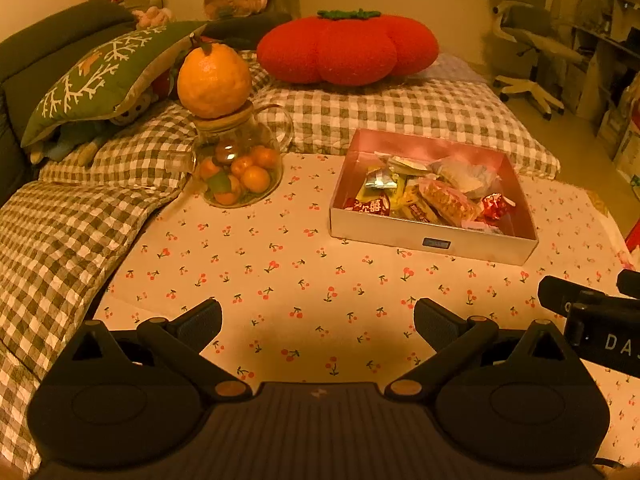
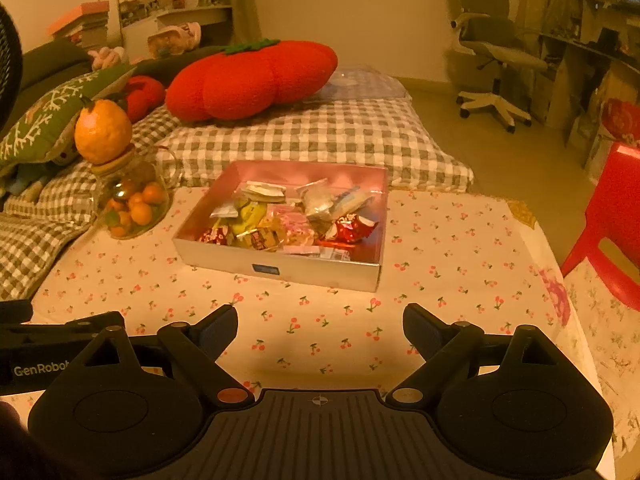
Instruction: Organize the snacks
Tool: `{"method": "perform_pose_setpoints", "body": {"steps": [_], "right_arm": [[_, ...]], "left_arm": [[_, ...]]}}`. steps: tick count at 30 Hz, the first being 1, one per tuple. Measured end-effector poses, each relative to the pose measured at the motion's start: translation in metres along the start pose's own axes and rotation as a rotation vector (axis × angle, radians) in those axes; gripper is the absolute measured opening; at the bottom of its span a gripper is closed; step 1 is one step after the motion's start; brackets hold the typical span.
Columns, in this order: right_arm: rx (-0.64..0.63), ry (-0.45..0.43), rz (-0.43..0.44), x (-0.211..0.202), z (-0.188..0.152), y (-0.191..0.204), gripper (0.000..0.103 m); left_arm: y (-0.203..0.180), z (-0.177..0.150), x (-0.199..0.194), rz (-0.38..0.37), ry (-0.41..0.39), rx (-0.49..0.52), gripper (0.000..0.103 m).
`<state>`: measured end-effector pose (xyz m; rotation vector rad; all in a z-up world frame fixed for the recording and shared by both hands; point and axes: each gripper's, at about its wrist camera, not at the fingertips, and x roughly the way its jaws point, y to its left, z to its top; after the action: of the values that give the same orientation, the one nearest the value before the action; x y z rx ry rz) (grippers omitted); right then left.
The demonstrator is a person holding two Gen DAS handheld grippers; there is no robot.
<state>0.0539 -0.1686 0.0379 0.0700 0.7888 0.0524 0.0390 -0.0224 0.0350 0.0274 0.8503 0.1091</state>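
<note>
Two handheld grippers, left gripper [image 1: 318,322] and right gripper [image 2: 319,326], hover with jaws released and empty above the cherry-print counter [image 1: 280,264], while wrapped snacks [image 1: 432,200] lie heaped in the shallow box [image 1: 436,242] ahead, so singling out one loose top wrapper would likely grip cleanest.

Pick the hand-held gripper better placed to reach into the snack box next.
Right, marginally. The snack box sits nearly dead ahead of the right hand-held gripper; from the left hand-held gripper it lies off to the right. Both are open, empty and short of it.
</note>
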Motion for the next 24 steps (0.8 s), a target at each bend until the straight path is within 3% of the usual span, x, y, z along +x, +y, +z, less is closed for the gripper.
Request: {"method": "perform_pose_setpoints", "body": {"steps": [24], "right_arm": [[-0.005, -0.009, 0.000, -0.0014, -0.0015, 0.0000, 0.092]], "left_arm": [[-0.0009, -0.0005, -0.0015, -0.008, 0.005, 0.000, 0.103]]}}
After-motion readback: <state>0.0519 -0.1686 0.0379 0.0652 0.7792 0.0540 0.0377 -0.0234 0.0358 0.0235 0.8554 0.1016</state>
